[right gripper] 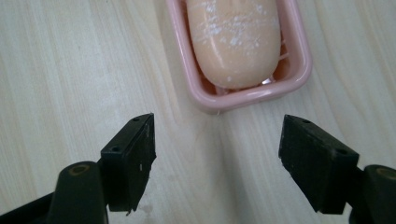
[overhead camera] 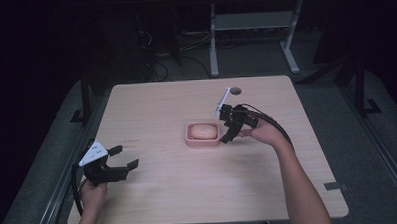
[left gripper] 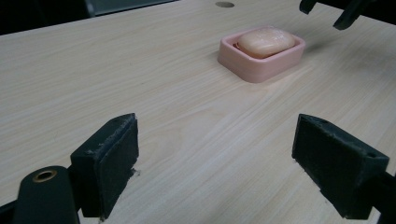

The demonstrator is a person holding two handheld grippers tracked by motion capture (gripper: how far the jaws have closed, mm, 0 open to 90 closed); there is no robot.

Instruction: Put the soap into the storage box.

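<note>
Pink soap dish [overhead camera: 203, 140] sits near the middle of the wooden table [overhead camera: 189, 192], and a peach bar of soap [overhead camera: 203, 131] lies inside it, dusted with white flecks in my right gripper view. My right gripper [overhead camera: 226, 131] hangs just beside the dish's right edge, tipped down toward it, jaws spread wide with nothing between them, only bare wood below. Over at the near left corner, my left gripper [overhead camera: 125, 157] is low over the table, well apart from the dish, jaws gaping too, pointed toward the soap.
</note>
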